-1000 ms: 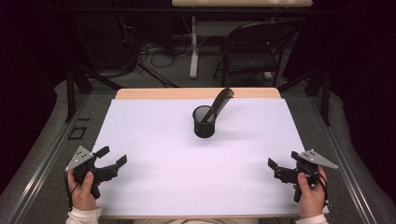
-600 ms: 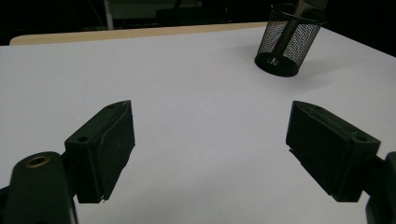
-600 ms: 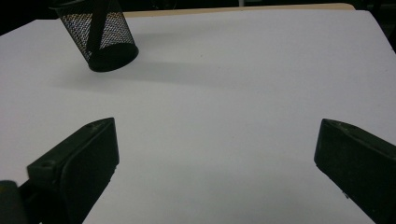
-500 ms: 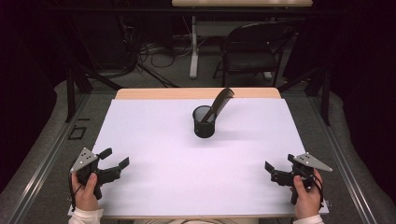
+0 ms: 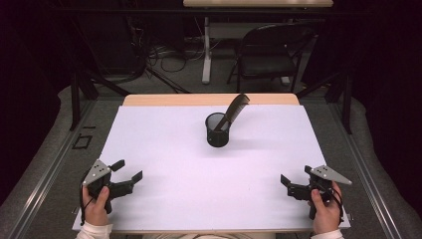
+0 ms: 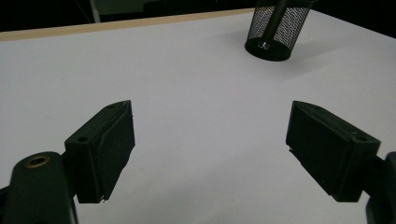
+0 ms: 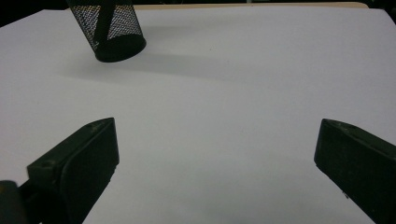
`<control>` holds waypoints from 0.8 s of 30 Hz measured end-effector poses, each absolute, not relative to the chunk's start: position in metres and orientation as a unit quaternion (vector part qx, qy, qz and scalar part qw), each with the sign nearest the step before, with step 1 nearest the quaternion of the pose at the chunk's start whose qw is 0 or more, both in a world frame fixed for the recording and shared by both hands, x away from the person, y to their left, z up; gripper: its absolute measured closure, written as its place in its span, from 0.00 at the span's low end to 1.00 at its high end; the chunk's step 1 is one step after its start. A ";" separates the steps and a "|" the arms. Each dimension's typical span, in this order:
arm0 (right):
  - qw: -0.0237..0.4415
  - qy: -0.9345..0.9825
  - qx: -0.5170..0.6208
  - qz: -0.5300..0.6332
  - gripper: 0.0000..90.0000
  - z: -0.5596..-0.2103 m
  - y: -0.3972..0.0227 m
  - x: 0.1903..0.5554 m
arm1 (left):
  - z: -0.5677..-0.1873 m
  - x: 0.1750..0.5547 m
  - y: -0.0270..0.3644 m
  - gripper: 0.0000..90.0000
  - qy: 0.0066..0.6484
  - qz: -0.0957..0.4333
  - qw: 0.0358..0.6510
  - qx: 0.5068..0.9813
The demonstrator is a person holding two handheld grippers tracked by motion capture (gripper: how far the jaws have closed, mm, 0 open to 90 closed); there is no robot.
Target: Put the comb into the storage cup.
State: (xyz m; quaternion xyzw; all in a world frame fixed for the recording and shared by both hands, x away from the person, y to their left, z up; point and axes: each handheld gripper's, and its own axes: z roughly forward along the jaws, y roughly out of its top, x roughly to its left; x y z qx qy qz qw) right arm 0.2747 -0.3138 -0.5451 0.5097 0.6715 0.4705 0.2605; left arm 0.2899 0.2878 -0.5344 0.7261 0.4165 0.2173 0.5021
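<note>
**Both claws empty, cup and comb untouched**

My left claw [image 5: 127, 170] sits near the table's near-left corner, jaws spread wide, nothing between them. My right claw [image 5: 285, 183] sits near the near-right corner, also wide open and empty. Both are well apart from the mesh cup [image 5: 218, 129], which stands upright toward the far edge, about midway across. A dark comb [image 5: 233, 110] leans in it, its top tilted toward the far-right corner and well clear of the rim.

Risks as I judge them: the cup looks light (mesh, narrow base), so bumping it with a jaw on approach could tip or skid it on the white table [image 5: 164, 149]. Pulling the comb along the wrong angle could drag the cup with it. The comb is thin, so a wide jaw closing off-centre may slip off it. Using one claw to steady the cup would help.
</note>
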 end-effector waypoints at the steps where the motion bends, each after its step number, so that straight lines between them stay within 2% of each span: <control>1: 0.260 0.676 0.509 0.465 0.00 -0.545 -0.314 0.274 | -0.535 0.290 0.287 0.18 0.414 0.216 0.502 0.728; 24: 0.254 0.684 0.502 0.465 0.00 -0.548 -0.310 0.276 | -0.540 0.293 0.282 0.18 0.404 0.207 0.496 0.740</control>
